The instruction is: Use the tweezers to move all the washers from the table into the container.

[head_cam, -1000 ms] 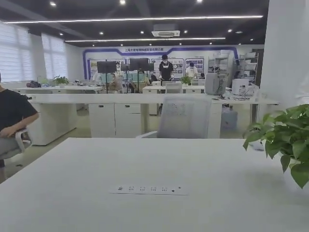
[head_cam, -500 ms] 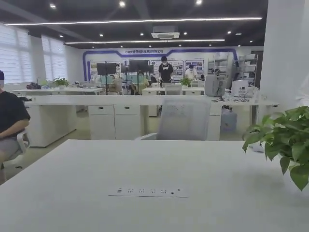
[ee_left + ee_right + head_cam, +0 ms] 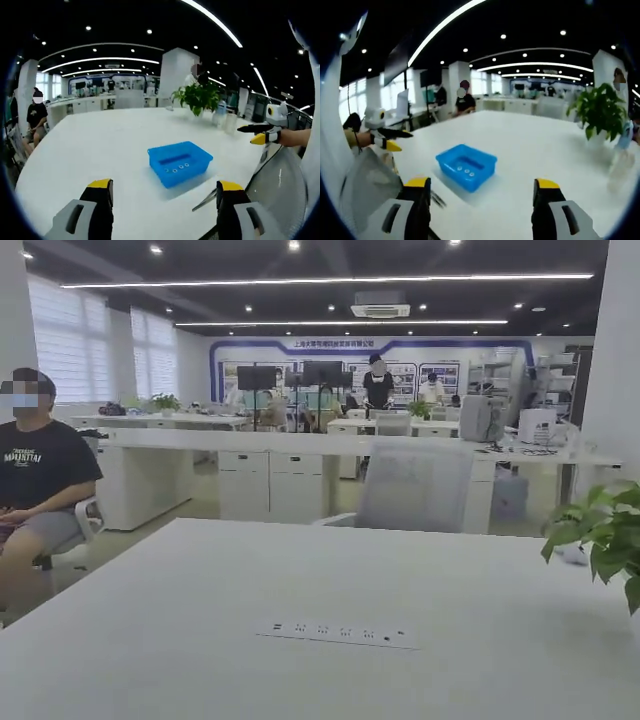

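Worktop (image 3: 180, 640): white, smooth, matt, with a faint sheen under the ceiling lights.
Container (image 3: 179, 162): blue plastic, slightly translucent, semi-gloss walls.
Washers (image 3: 177, 169) inside it: small pale rings (too small to judge the material).
Tweezers (image 3: 204, 202): thin, dark, metallic look.
Left claw (image 3: 164, 195) and right claw (image 3: 482, 192): matt black with yellow tips, on grey bodies that look like smooth plastic.
Chair back (image 3: 415, 485): grey mesh cloth, partly see-through.
Plant leaves (image 3: 600, 530): green, lightly glossy.
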Tool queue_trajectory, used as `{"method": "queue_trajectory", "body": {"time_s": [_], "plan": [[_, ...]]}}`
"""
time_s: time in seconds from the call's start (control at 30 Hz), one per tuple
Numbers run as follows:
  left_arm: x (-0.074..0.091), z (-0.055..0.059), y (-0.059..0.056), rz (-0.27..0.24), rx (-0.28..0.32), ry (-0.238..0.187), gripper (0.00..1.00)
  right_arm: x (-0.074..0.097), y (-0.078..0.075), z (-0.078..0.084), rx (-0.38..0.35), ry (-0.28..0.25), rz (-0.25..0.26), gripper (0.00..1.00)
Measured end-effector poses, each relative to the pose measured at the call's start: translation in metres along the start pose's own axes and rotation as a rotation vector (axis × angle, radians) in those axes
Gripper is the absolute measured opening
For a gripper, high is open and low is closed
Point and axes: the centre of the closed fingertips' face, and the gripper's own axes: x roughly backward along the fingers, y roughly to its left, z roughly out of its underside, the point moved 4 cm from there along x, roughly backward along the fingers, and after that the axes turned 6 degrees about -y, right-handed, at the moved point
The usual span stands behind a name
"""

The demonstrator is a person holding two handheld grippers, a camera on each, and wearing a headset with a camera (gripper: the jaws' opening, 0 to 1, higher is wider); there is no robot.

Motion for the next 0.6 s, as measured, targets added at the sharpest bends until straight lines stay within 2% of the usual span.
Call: {"method": "queue_trajectory", "body": {"time_s": [0.03,0.07,0.1,0.13,0.17,0.2,0.23,0.3,0.4,0.43,0.5,0.6], "plan": [[0.002,-0.005,0.001,-0.017,0.001,-0.040,0.92,-0.001,-0.001,-0.007,0.009,-0.048,0.012,0.91],[0.003,-0.014,-0.002,-0.040,0.011,-0.097,0.95,-0.001,-0.002,-0.010,0.013,-0.073,0.024,0.97],[0.004,-0.019,-0.002,-0.063,0.014,-0.143,0.99,0.000,-0.002,-0.014,0.023,-0.101,0.032,0.98],[0.006,-0.027,-0.003,-0.096,0.007,-0.197,0.99,0.001,-0.003,-0.016,0.015,-0.120,0.046,0.99],[0.007,-0.030,-0.003,-0.116,0.013,-0.224,0.99,0.000,-0.003,-0.018,0.004,-0.136,0.060,0.99],[0.007,-0.031,-0.004,-0.127,0.020,-0.244,0.99,-0.001,-0.003,-0.023,0.004,-0.177,0.063,0.99],[0.006,-0.031,-0.005,-0.144,0.029,-0.262,0.99,0.000,-0.005,-0.023,-0.001,-0.188,0.067,0.99],[0.003,-0.028,-0.008,-0.145,0.035,-0.252,0.99,0.000,-0.007,-0.021,-0.020,-0.189,0.079,0.99],[-0.001,-0.021,-0.011,-0.124,0.046,-0.246,0.99,0.001,-0.011,-0.017,-0.004,-0.174,0.112,0.99],[-0.003,-0.016,-0.014,-0.103,0.071,-0.227,0.99,0.002,-0.013,-0.015,0.001,-0.159,0.119,0.99],[-0.004,-0.013,-0.014,-0.088,0.053,-0.185,0.99,0.002,-0.014,-0.011,0.007,-0.139,0.127,0.99],[0.000,-0.014,-0.011,-0.083,0.049,-0.212,0.99,0.001,-0.014,-0.010,0.008,-0.133,0.124,0.99]]}}
